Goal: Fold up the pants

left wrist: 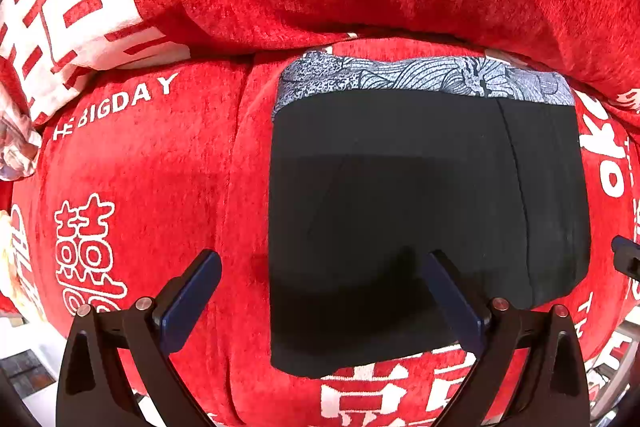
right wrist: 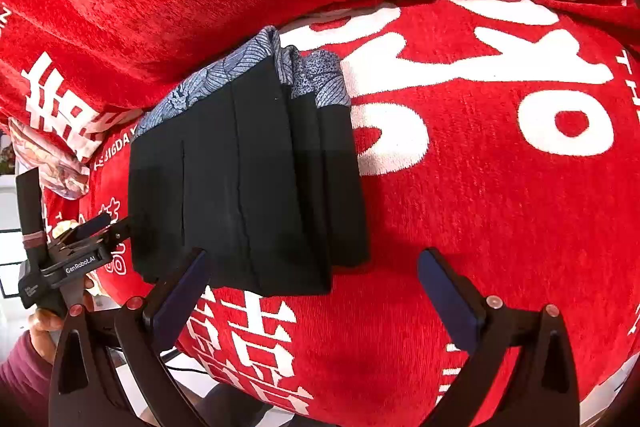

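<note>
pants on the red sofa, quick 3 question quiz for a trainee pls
1. True or false: the left hand-held gripper is shut on the pants.
2. Which colour is the patterned waistband? A) green B) blue-grey C) yellow
3. Fill in: the pants lie folded on a red ____ with white lettering.

Key
1. False: its jaws stand open and hold nothing, as do those of the right hand-held gripper.
2. B
3. sofa cover
</note>
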A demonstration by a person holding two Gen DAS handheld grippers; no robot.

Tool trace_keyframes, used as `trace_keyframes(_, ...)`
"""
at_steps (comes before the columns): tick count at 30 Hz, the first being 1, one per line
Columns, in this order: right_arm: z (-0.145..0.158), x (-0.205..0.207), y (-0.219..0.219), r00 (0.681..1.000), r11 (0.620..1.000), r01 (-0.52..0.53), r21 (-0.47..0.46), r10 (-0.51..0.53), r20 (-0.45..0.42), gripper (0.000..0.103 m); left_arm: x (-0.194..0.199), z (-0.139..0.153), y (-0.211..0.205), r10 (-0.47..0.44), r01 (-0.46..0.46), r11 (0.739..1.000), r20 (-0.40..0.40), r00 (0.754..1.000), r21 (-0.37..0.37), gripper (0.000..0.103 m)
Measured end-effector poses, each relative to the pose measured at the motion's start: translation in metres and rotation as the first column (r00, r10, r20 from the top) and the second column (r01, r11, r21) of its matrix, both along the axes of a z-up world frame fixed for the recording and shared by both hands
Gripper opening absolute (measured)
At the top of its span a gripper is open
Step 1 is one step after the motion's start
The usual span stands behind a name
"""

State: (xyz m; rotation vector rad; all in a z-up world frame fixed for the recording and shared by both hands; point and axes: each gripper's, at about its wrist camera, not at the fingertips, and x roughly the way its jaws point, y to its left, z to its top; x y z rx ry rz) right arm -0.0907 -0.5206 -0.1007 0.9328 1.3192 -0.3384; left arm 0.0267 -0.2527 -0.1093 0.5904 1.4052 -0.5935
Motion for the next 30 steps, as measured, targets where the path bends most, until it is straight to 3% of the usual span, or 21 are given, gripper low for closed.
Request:
trace_keyframes(7, -0.007, 0.003, -0.004, 1.0, 1.0, -0.012, 0.026, 0.012, 0.007, 0.103, 0.006, -0.001, -0.002, -0.007, 0.007, 1.0, -0.012, 1.0, -0.016, 0.101)
trace_keyframes(13, -0.013, 0.004, -0.01, 1.0, 0.999, -0.026, 0.041, 0.026, 0.018, 0.103, 0.025, 0.002, 0.002, -0.005, 0.001, 0.996, -0.052, 0.999, -0.084, 0.101)
trace_keyframes(17, -0.023, 0.005, -0.018, 0.998, 0.994, -0.01, 0.113, 0.003, 0.06, 0.103, 0.038, -0.007, 0.004, -0.057, 0.046, 0.991, -0.086, 0.995, -0.124, 0.101)
trace_keyframes(22, -0.037, 0.01, -0.031, 0.989, 0.972, -0.044, 0.231, 0.01, 0.144, 0.103, 0.057, -0.023, 0.014, -0.09, 0.038, 0.971, -0.215, 0.972, -0.237, 0.101)
trace_keyframes(30, -0.078, 0.026, -0.049, 0.963, 0.915, -0.061, 0.4, -0.052, 0.266, 0.103, 0.047, -0.053, -0.005, -0.162, 0.065, 0.94, -0.268, 0.95, -0.336, 0.101)
